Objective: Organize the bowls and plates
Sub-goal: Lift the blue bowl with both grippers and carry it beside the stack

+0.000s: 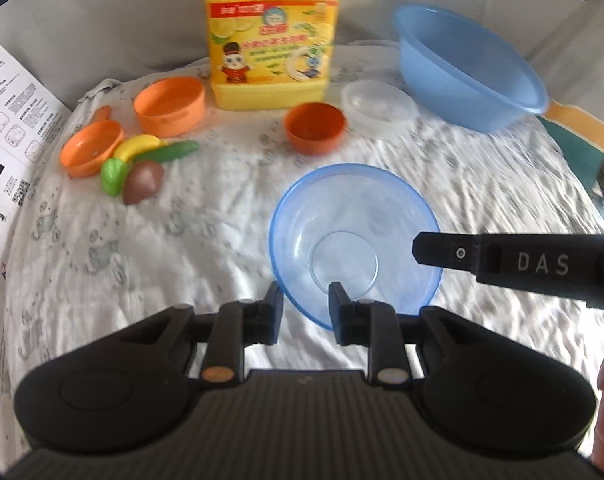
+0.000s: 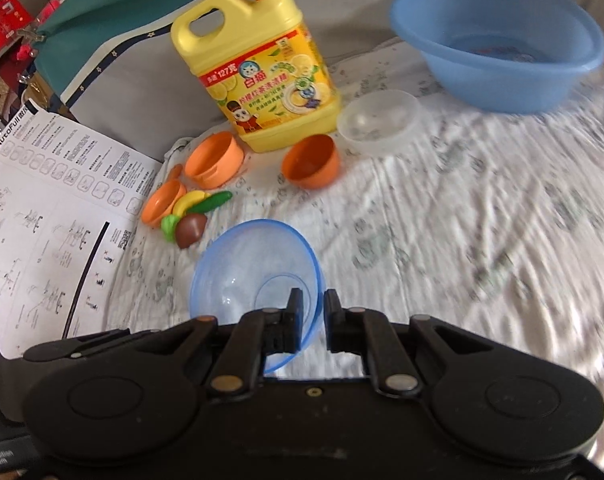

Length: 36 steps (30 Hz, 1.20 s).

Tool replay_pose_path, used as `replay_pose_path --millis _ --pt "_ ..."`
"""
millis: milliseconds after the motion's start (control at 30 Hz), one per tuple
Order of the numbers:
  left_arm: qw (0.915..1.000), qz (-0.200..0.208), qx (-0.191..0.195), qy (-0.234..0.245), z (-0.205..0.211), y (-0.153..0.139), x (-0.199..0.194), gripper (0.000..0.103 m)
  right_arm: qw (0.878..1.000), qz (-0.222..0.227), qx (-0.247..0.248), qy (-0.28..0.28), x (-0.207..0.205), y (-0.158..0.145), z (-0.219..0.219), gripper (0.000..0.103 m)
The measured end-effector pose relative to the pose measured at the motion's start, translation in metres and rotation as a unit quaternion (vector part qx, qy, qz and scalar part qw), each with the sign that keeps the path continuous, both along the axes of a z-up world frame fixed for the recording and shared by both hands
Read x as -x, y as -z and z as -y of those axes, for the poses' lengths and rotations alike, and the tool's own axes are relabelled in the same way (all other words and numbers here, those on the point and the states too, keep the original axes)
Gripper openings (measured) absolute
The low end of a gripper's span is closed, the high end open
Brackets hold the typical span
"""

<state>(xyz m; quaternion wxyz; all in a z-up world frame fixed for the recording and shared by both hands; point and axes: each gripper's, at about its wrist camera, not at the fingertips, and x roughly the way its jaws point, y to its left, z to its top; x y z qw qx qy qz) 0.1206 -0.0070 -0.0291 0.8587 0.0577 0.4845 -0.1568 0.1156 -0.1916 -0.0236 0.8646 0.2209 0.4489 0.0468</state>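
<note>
A clear blue bowl (image 1: pixel 354 236) is held over the white cloth. My right gripper (image 2: pixel 312 304) is shut on its rim, one finger inside and one outside; the bowl (image 2: pixel 249 268) tilts to the left in the right wrist view. That gripper's finger (image 1: pixel 454 254) reaches into the left wrist view from the right. My left gripper (image 1: pixel 305 300) straddles the bowl's near rim with its jaws apart, not closed on it. A clear white bowl (image 1: pixel 378 106) (image 2: pixel 378 120), an orange bowl (image 1: pixel 316 126) (image 2: pixel 312 160) and an orange cup (image 1: pixel 169 104) (image 2: pixel 215 158) sit farther back.
A yellow detergent jug (image 1: pixel 271 36) (image 2: pixel 257 76) stands at the back. A big blue basin (image 1: pixel 470 66) (image 2: pixel 498 40) is at the back right. Toy fruit (image 1: pixel 137 168) (image 2: pixel 193 216) and an orange scoop (image 1: pixel 91 146) lie left. A printed instruction sheet (image 2: pixel 49 208) lies at the far left.
</note>
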Motion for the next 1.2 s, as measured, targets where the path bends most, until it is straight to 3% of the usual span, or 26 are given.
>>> replay_pose_path --millis 500,1200 --pt "0.9992 -0.026 0.004 0.032 0.013 0.001 0.083 0.025 1.000 -0.016 -0.005 0.002 0.096 0.003 0.016 0.011" --pt "0.9971 -0.064 0.009 0.040 0.013 0.019 0.117 0.029 0.998 -0.055 -0.011 -0.010 0.129 0.018 0.014 0.013"
